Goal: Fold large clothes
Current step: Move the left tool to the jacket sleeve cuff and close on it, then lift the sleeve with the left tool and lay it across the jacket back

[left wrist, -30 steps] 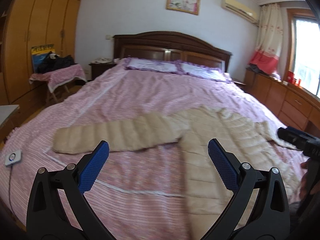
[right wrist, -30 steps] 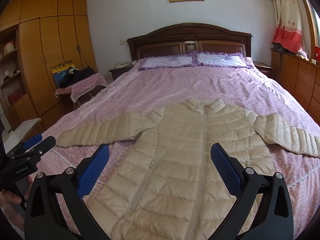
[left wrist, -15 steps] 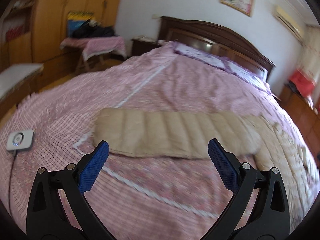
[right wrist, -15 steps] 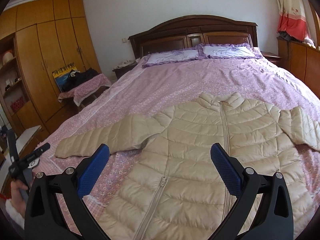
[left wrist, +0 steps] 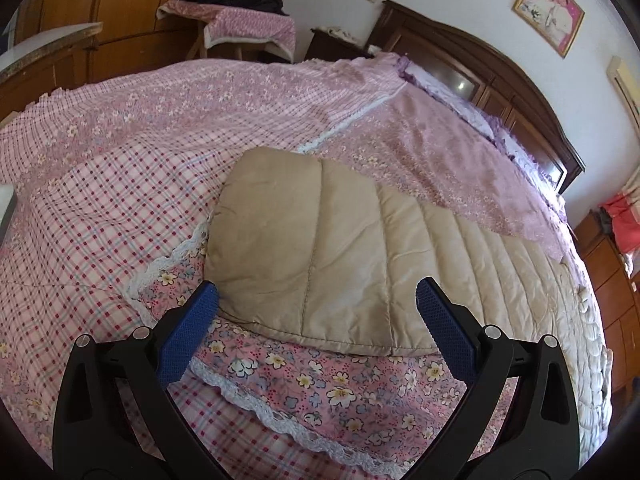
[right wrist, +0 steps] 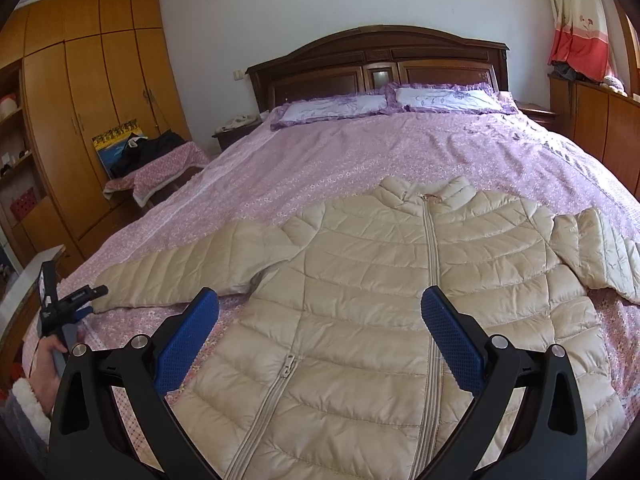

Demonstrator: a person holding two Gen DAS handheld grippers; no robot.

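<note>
**Left gripper closes in on the sleeve cuff**

Now the left gripper sits low over the cuff end of the puffer jacket's left-hand sleeve, where a second ago it looked across the whole bed from higher up and half a second ago had only begun to swing toward that sleeve. Its blue pads are spread wide, nothing between them, and the cuff fills the gap ahead of them; whether they touch the cloth I cannot tell.

The right gripper has barely moved. It hangs over the lower front of the beige puffer jacket, also gaping and empty, with the zip running up just inside its right finger.

The jacket lies front up and spread flat on the pink floral bedspread, collar toward the pillows, both sleeves stretched out sideways. From the right wrist view, the left tool shows small at the sleeve's tip, held by a hand.

Judging by this, no fold has been made yet; the approach suggests the first step is to pinch this cuff and carry the sleeve across the chest.
</note>
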